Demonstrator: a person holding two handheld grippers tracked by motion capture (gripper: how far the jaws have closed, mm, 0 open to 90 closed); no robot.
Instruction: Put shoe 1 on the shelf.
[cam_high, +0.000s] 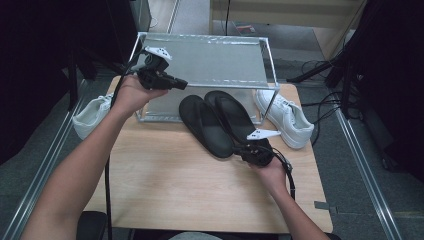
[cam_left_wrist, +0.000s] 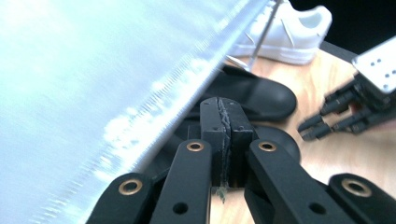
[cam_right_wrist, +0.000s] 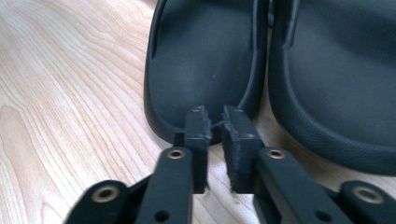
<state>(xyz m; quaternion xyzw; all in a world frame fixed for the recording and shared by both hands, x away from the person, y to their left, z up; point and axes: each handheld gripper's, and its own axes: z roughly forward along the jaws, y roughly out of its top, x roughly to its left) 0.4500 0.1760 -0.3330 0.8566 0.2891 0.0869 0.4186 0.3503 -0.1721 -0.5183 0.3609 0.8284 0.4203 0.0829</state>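
The left sandal (cam_right_wrist: 205, 65) lies straight ahead of the right gripper (cam_right_wrist: 215, 122), its heel rim just at the jaw tips and its long axis running away from them, in line with the jaws. In the high view the same sandal (cam_high: 205, 125) slants from the gripper (cam_high: 243, 148) up and left toward the rack (cam_high: 200, 62), toe under the shelf. The jaws stand narrowly apart, a slim gap between the pads (cam_right_wrist: 198, 126), and nothing sits in that gap yet; whether the pads already touch the heel rim I cannot tell. The second sandal (cam_right_wrist: 336, 74) lies just beside the first, to the right of the jaws, parallel and close enough that the two edges nearly meet.

The right hand is plainly the nearer one. The left gripper (cam_left_wrist: 220, 122) is held well apart, up beside the shelf edge (cam_left_wrist: 154, 116), jaws pressed together on nothing, the sandals below and beyond its tips. A white sneaker (cam_high: 285, 117) sits farther right of the rack, another (cam_high: 92, 116) to its left.

Judging from this, the next move is a short push forward along the sandal's axis so the heel rim enters the gap
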